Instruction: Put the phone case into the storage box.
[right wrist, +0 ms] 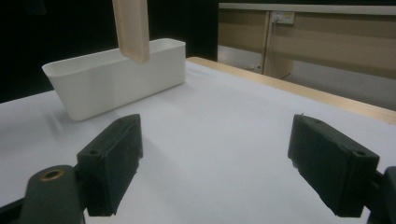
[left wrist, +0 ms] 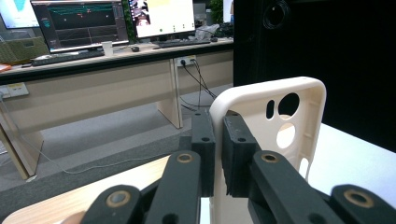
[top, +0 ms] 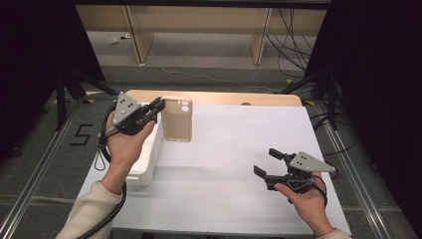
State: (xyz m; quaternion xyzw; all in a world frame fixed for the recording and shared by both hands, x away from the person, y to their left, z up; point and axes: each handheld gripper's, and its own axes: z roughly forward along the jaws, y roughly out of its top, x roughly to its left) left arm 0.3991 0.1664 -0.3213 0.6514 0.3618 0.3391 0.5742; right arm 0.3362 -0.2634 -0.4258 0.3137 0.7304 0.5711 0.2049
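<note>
A cream phone case (top: 178, 120) hangs in the air over the table's far left, with my left gripper (top: 159, 107) shut on its side rim. In the left gripper view the two black pads (left wrist: 203, 140) pinch the case's wall (left wrist: 271, 116), whose camera cut-outs face me. The case's lower end (right wrist: 132, 29) also shows in the right gripper view, above the white bin. Over the near right of the white mat, my right gripper (top: 266, 162) stands open with nothing between its wide-apart jaws (right wrist: 215, 158).
A long white plastic bin (top: 147, 164) stands at the table's left edge, under my left hand; it is seen too as the bin (right wrist: 116, 79) in the right gripper view. The white mat (top: 224, 159) covers the table. Desks and cables stand beyond the far edge.
</note>
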